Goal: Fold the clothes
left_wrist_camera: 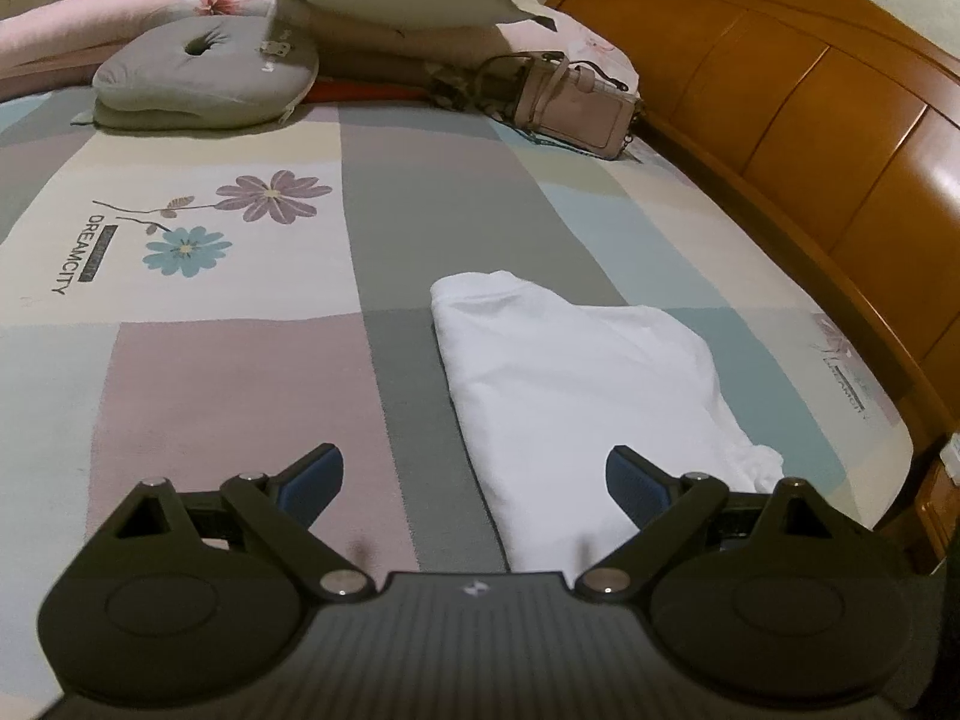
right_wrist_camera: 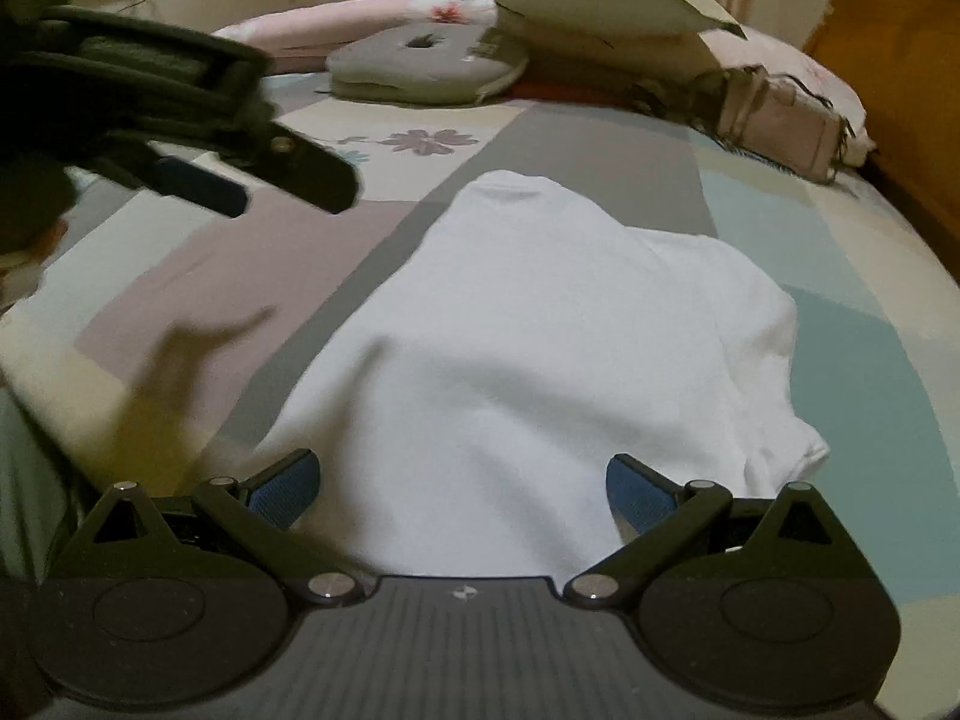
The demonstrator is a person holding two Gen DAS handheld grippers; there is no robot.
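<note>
A partly folded white garment (right_wrist_camera: pixel 528 324) lies on the patchwork bed (left_wrist_camera: pixel 240 372), with the left tool (left_wrist_camera: pixel 474 480) and right tool (right_wrist_camera: pixel 462 486) both spread and empty above its near edge; matching corners are best pinched together.

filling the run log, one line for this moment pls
left gripper open | right gripper open | white garment partly folded on bed | nothing held

Plenty of bare bedsheet (left_wrist_camera: pixel 180 372) left of the white garment (left_wrist_camera: pixel 576 396). Beyond the garment, grey cushion (left_wrist_camera: pixel 204 72), handbag (left_wrist_camera: pixel 576 114) and pillows crowd the far side; wooden headboard (left_wrist_camera: pixel 840 138) walls its right.
</note>
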